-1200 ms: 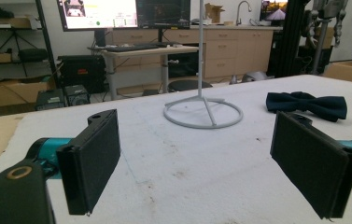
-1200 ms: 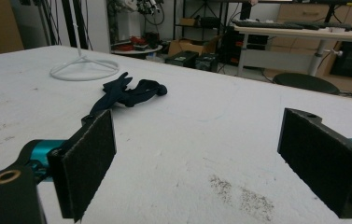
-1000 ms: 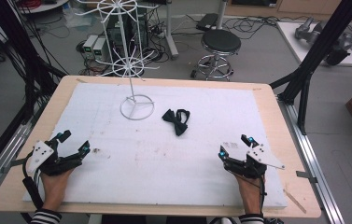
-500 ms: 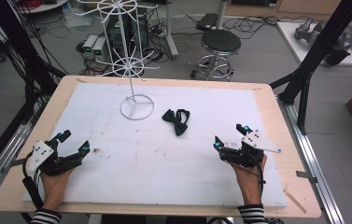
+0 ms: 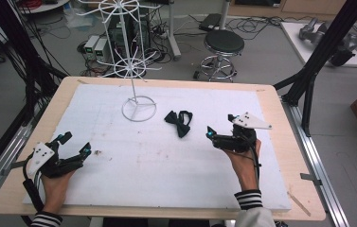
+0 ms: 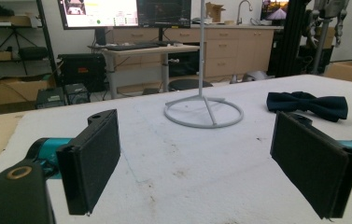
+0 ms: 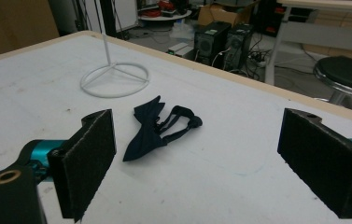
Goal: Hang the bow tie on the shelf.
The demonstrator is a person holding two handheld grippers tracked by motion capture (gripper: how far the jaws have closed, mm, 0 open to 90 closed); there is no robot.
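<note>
A dark bow tie lies flat on the white table cover, just right of centre. Left of it rises a white wire hanging stand with a ring base and spoked tiers. My right gripper hovers open a short way right of the bow tie, pointing toward it. In the right gripper view the bow tie lies ahead between the spread jaws of my right gripper, nearer the left one. My left gripper rests open at the near left; its own view shows my left gripper empty, facing the stand and the bow tie.
The wooden table edge frames the white cover. Black frame posts stand at the right and left sides. A round stool and computer boxes sit on the floor beyond the far edge.
My right gripper has moved forward and to the left, from the near right toward the bow tie, staying open. The left gripper and the bow tie have not moved.
</note>
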